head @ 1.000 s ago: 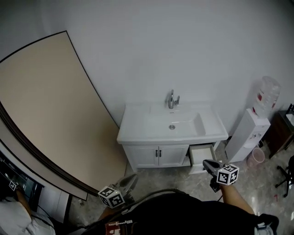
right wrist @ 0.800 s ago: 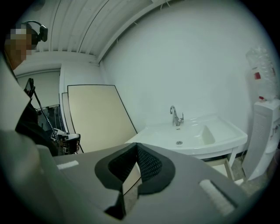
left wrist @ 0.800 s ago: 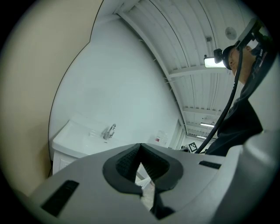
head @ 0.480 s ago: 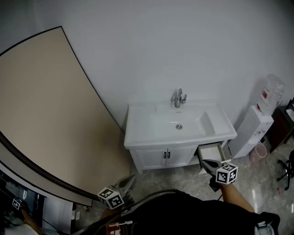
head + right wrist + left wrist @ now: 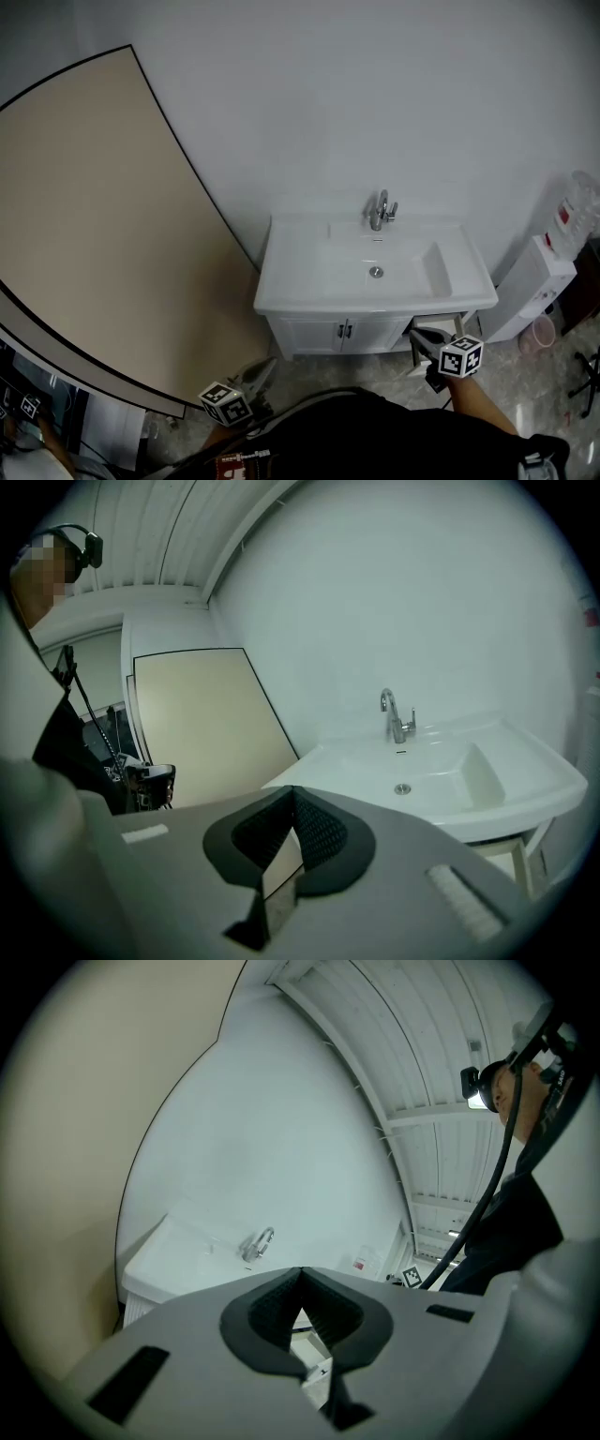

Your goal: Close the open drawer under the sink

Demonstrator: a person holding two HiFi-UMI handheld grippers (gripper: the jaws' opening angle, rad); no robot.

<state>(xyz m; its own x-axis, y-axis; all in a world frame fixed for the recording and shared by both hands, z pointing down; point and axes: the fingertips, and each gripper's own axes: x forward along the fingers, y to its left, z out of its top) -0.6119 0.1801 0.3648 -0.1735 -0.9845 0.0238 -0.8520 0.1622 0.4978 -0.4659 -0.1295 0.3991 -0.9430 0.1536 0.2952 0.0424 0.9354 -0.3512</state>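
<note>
The open drawer (image 5: 442, 324) is sitting under the right end of the white sink (image 5: 375, 267), pulled out from the cabinet toward the person, and the head view is showing only a sliver of its pale inside. The right gripper (image 5: 419, 335) is hovering just in front of the drawer, its fingers (image 5: 323, 836) pressed together and holding nothing. The left gripper (image 5: 270, 366) is hanging low and well apart to the left, its fingers (image 5: 272, 1312) also meeting at the tips and empty. The closing seems to be only starting: nothing is touching the drawer yet, and whether the tips have reached its front is hard to tell. The next move is probably calling for the closed right fingers to be set flat against the drawer front and pushed straight in, level, until it is sitting flush beside the two cabinet doors (image 5: 337, 330). A chrome faucet (image 5: 380, 211) is standing at the back of the basin, and the tabletop (image 5: 291, 277) around it is looking smooth and white. A large beige panel (image 5: 84, 216) is leaning against the plain white wall on the left, a water dispenser (image 5: 539, 281) and a small pink bin (image 5: 541, 330) are standing to the right, and the floor (image 5: 375, 366) is showing pale marbled tile.
</note>
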